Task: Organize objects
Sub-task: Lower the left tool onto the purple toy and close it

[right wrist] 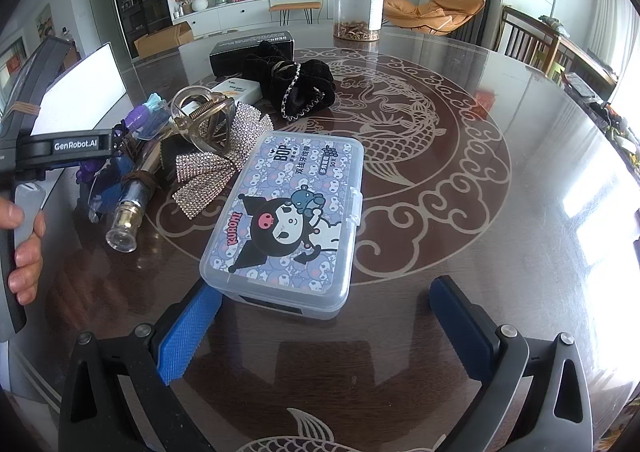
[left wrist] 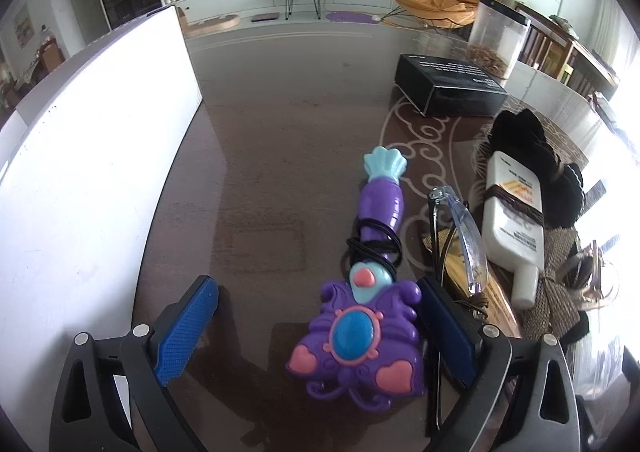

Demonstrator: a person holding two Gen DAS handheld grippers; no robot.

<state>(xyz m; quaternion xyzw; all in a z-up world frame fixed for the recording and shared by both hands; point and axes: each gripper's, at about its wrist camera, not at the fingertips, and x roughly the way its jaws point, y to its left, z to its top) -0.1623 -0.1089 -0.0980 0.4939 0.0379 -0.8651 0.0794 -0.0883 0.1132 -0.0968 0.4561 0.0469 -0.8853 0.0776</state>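
A purple toy wand [left wrist: 360, 324] with a blue gem, pink hearts and a black cord round its handle lies on the dark table. My left gripper [left wrist: 320, 328] is open, its fingers on either side of the wand's head, the right finger close against it. My right gripper [right wrist: 324, 324] is open and empty, just before a clear Kuromi floss box [right wrist: 288, 219]. The left gripper's body [right wrist: 60, 147] shows at the left in the right wrist view, over the wand [right wrist: 148, 111].
A white box wall [left wrist: 88, 155] stands at left. Right of the wand lie clear glasses [left wrist: 460, 232], a white tube [left wrist: 516, 223], a black scrunchie [right wrist: 292, 83], a rhinestone bow [right wrist: 216, 155], a clear hair claw [right wrist: 204, 115], a small bottle [right wrist: 128, 219], a black box [left wrist: 448, 83] and a clear jar [right wrist: 358, 7].
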